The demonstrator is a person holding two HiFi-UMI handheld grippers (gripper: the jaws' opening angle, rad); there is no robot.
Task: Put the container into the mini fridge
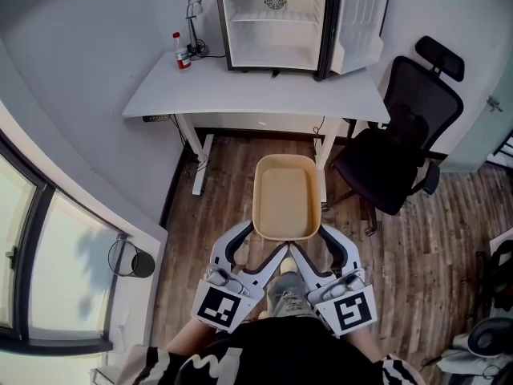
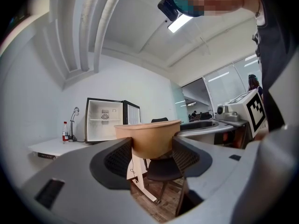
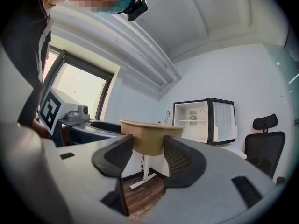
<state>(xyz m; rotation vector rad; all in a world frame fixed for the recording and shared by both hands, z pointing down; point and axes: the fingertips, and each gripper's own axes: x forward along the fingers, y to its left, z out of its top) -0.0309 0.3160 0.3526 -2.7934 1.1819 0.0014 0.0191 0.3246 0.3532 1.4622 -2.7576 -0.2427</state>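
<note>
A tan, empty, oblong container (image 1: 284, 197) hangs over the wood floor in front of me, held at its near end by both grippers. My left gripper (image 1: 243, 243) is shut on its near left corner and my right gripper (image 1: 324, 245) on its near right corner. In the left gripper view the container (image 2: 149, 136) sits pinched between the jaws, and likewise the container (image 3: 148, 136) in the right gripper view. The mini fridge (image 1: 272, 22) stands on the white desk (image 1: 256, 95) ahead, its door (image 1: 359, 29) swung open to the right and its white inside bare.
A black office chair (image 1: 401, 147) stands to the right of the desk. A red bottle (image 1: 181, 50) and a small lamp (image 1: 194, 18) sit left of the fridge. A window wall and a round bin (image 1: 135, 261) are at the left.
</note>
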